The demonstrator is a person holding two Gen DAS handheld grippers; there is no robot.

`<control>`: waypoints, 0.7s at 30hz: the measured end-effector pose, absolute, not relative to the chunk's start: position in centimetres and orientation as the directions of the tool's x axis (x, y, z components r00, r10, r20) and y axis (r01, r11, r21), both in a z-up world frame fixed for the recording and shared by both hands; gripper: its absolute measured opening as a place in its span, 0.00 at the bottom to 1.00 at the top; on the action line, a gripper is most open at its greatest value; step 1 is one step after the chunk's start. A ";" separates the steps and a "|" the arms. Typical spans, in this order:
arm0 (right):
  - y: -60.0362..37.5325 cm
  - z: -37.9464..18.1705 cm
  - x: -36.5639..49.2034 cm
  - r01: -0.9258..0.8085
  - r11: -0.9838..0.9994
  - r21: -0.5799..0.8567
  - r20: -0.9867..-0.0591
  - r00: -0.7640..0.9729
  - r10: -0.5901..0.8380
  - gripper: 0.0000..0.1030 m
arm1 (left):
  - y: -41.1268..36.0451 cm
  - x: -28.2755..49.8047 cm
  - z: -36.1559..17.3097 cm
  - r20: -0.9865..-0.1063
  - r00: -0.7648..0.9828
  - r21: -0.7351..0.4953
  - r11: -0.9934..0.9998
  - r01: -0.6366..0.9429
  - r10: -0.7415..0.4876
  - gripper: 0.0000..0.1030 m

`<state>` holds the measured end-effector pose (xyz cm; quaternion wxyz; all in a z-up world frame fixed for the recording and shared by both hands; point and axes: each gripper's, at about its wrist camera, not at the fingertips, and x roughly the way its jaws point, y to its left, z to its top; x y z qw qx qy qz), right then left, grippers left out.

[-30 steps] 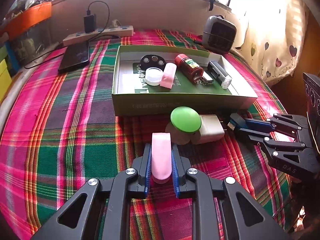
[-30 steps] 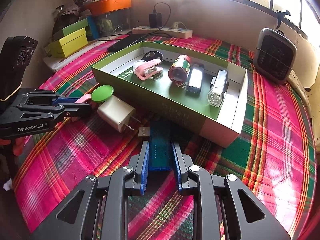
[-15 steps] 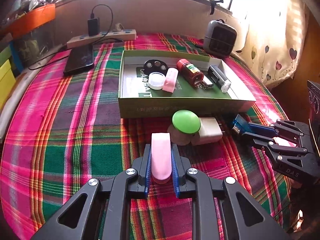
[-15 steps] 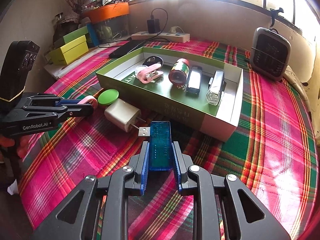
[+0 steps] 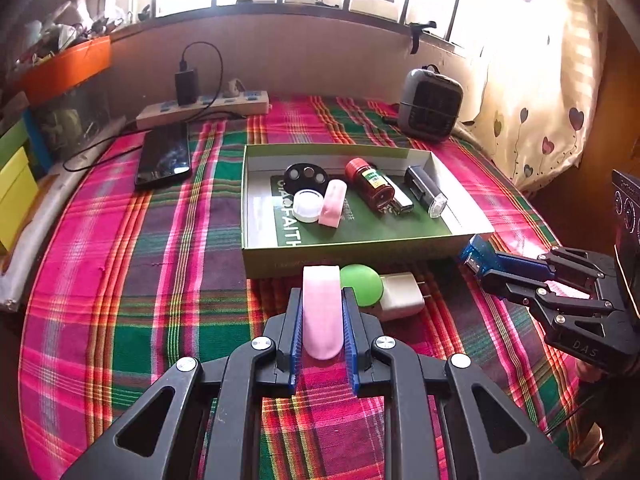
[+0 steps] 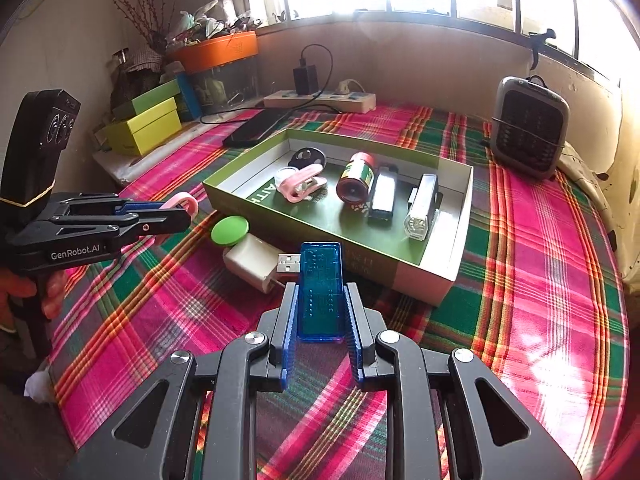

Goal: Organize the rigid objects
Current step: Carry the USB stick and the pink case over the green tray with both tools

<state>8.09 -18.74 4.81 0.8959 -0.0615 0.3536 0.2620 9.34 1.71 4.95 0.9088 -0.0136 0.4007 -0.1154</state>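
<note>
My left gripper (image 5: pixel 322 300) is shut on a pink clip (image 5: pixel 321 312) and holds it above the plaid cloth, short of the green box (image 5: pixel 332 254). My right gripper (image 6: pixel 321 292) is shut on a blue USB device (image 6: pixel 321 292), lifted near the box's front wall (image 6: pixel 360 258). The box holds a second pink clip (image 5: pixel 333 203), a red spice jar (image 5: pixel 370 184), a white cap (image 5: pixel 307 205), a black disc (image 5: pixel 306 174) and two small torches (image 5: pixel 426 192). A green-capped item (image 5: pixel 362 285) and a white charger plug (image 5: pixel 402 294) lie on the cloth before the box.
A grey heater (image 5: pixel 430 106) stands behind the box at the right. A phone (image 5: pixel 164 154) and a power strip (image 5: pixel 202 110) lie at the back left. Coloured boxes (image 6: pixel 146 128) and an orange-lidded tank (image 6: pixel 218 66) line the left side.
Both grippers have risen with their objects and drawn back from the table. The blue USB device came up off the cloth. The pink clip now sits higher against the box front.
</note>
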 end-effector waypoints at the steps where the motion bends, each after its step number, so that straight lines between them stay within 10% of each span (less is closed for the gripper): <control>1: -18.7 5.0 8.1 -0.513 0.855 0.074 -0.662 0.616 0.427 0.22 | 1.7 9.4 5.1 -0.723 0.655 -0.116 0.973 0.199 -0.220 0.16; 21: -19.5 6.5 12.5 -0.459 0.882 0.106 -0.663 0.629 0.406 0.22 | 0.8 13.5 6.7 -0.708 0.661 -0.121 0.965 0.233 -0.249 0.16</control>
